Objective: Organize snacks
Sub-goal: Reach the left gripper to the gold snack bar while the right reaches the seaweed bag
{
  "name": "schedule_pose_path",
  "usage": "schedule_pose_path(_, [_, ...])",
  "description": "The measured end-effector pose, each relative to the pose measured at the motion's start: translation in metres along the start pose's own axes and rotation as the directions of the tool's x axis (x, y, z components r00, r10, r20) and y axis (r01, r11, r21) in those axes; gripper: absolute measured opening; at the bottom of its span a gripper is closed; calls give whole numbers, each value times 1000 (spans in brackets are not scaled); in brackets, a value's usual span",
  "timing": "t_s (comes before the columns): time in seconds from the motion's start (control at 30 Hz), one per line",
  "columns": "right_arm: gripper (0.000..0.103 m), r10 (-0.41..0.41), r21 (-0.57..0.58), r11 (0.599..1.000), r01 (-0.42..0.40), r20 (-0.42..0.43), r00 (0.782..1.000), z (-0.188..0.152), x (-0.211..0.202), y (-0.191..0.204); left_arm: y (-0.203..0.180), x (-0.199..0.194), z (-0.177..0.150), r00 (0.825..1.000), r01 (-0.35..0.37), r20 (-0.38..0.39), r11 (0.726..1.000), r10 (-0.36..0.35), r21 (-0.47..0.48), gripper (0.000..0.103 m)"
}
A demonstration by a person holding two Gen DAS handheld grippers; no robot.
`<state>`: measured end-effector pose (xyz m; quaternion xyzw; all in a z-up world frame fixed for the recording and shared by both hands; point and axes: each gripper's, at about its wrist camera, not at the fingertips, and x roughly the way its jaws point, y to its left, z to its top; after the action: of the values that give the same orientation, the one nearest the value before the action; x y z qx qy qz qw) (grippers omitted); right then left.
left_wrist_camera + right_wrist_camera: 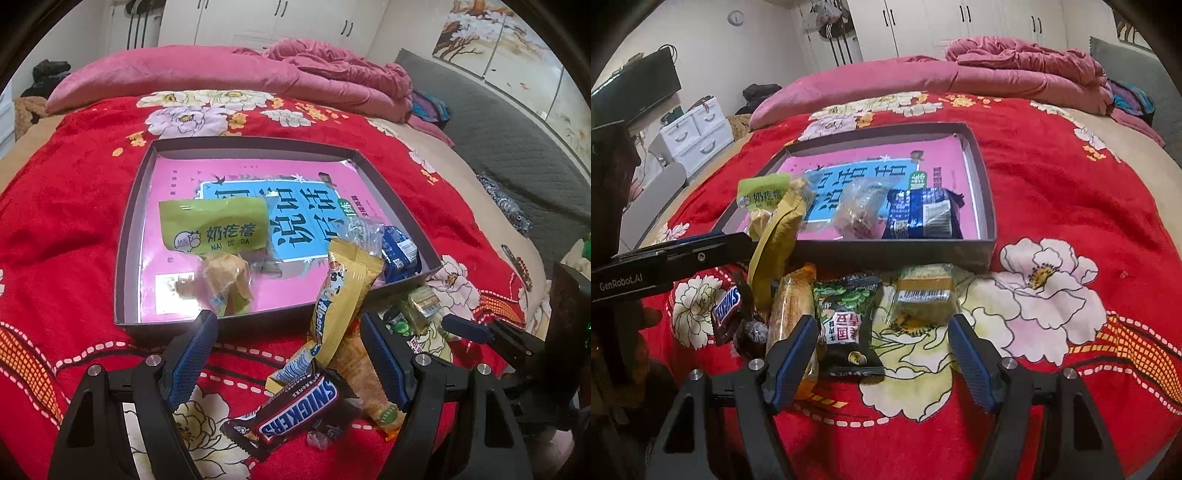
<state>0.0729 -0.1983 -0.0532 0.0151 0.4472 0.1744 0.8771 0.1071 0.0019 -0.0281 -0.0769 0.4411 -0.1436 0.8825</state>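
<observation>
A bedroom: a bed under a red floral blanket (1052, 177) carries everything I am working on. Nearest me, my left tongs (288, 325) stand wide apart and hold nothing; between their blue pads lie a Snickers bar (295, 413) and an orange wrapped snack (369, 384), with a yellow Alpenliebe packet (340, 295) leaning up from the blanket against the box's front wall. My right tongs (882, 328) are also parted and empty; between their tips sits a black-and-green nut packet (846, 325), and just beyond them a clear-wrapped pale green cake (923, 295). Further ahead of both tongs lies the shallow dark box (986, 192), its floor covered by a pink-and-blue printed sheet. Inside it I see a green milk-snack bag (214, 225), a clear bag (857, 210) and a dark blue packet (919, 218). Beyond the box, a pink quilt (1015, 70) lies bunched before white wardrobes.
</observation>
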Motion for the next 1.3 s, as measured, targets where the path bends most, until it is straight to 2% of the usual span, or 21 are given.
schedule_pose_path(0.37, [66, 14, -8, 1000, -14, -37, 999, 0, 11, 5, -4, 4, -1, 1000, -13, -10, 1000, 13, 17, 80])
schedule_pose_path(0.5, [65, 12, -15, 1000, -13, -44, 999, 0, 14, 8, -5, 4, -1, 1000, -22, -10, 1000, 22, 23, 80])
schedule_pose_path(0.63, [65, 14, -33, 999, -15, -14, 1000, 2, 7, 11, -7, 5, -1, 999, -35, -11, 999, 35, 37, 80])
schedule_pose_path(0.8, [65, 16, -44, 999, -17, -36, 999, 1, 12, 15, -11, 8, -3, 1000, -16, -24, 999, 17, 43, 81])
schedule_pose_path(0.9, [60, 14, -37, 999, -16, -52, 999, 1, 16, 13, -14, 11, -4, 999, -22, -36, 998, 23, 55, 81])
schedule_pose_path(1.07, [55, 5, -58, 998, -9, -72, 997, 1, 24, 19, -9, 18, -4, 998, -17, -65, 1000, 19, 23, 74])
schedule_pose_path(1.23, [52, -34, -107, 994, 25, -83, 996, 1, 33, 29, -8, 24, -5, 997, -17, -81, 1000, 17, 10, 73])
schedule_pose_path(1.3, [50, -48, -126, 991, 37, -83, 995, 1, 36, 32, -6, 25, -5, 996, -24, -86, 1000, 25, 4, 67])
